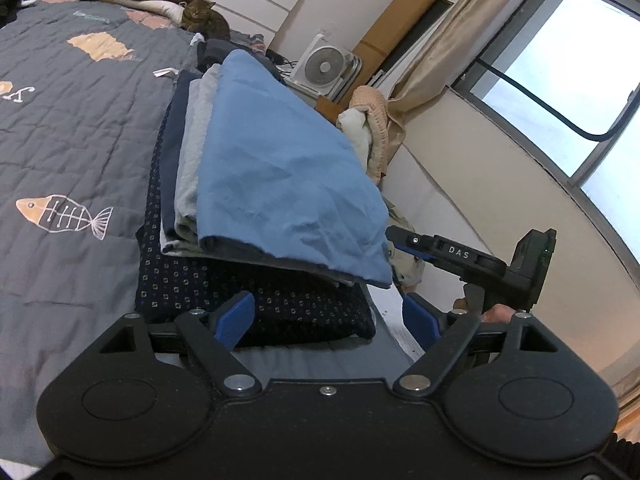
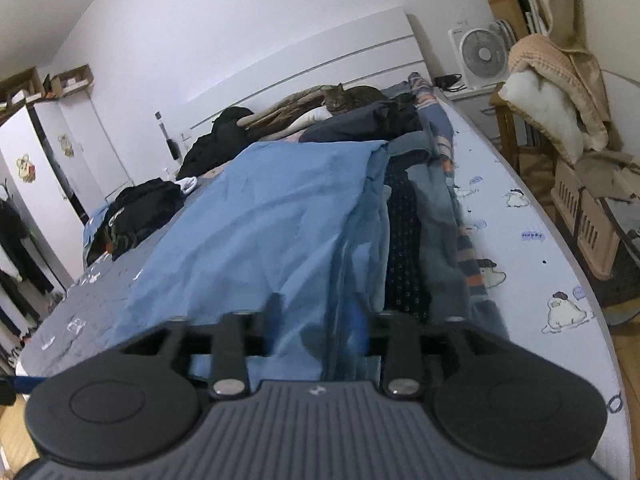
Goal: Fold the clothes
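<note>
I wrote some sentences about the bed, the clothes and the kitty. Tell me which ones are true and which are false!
1. The blue garment lies on top of the pile of folded clothes. True.
2. A dog sleeps by the headboard. False: it is a striped cat.
3. The left gripper is open and holds nothing. True.
4. The quilt has fish-skeleton pictures. True.
5. The white fan lies on the bed. False: it stands beside the bed, by the wall.
</note>
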`<state>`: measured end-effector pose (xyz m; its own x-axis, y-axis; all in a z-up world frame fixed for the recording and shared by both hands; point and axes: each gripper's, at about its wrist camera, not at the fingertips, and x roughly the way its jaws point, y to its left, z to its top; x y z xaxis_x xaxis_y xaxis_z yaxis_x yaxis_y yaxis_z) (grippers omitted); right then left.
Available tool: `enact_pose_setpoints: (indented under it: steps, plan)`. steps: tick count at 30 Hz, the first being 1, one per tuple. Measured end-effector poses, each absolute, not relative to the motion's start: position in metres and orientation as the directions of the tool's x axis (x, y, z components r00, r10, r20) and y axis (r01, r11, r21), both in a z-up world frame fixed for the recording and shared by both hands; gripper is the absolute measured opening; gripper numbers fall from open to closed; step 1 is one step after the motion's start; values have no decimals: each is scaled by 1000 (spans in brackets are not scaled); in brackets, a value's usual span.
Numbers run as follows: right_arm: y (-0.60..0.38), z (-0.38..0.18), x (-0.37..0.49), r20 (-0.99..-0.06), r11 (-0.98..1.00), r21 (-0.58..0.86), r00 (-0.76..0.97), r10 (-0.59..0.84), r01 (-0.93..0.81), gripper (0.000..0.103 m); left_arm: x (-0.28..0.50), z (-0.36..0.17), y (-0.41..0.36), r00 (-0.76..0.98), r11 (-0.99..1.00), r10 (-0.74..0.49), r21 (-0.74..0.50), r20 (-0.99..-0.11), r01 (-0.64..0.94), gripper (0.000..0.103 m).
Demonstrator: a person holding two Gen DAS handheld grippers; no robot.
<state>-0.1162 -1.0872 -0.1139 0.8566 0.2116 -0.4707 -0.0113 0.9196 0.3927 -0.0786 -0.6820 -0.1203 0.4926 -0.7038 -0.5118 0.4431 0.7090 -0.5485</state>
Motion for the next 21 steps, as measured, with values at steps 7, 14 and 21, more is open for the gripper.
enact_pose_setpoints:
  steps: [7,14,21]
  plan:
    - [-1082,-120,-107,-491,922,383,833,253,-55,46,-81,-119,-684,495,714,-699,-538,-515,448,80]
    - [-1081,-120,-105,-505,922,376,814,286,-90,40,-81,-126,-685,490,716,-696,-551,-525,428,81]
    - [-1093,-124,-106,-478,867,491,806,350,-86,8,-85,-128,-686,484,717,-696,-552,-531,425,81]
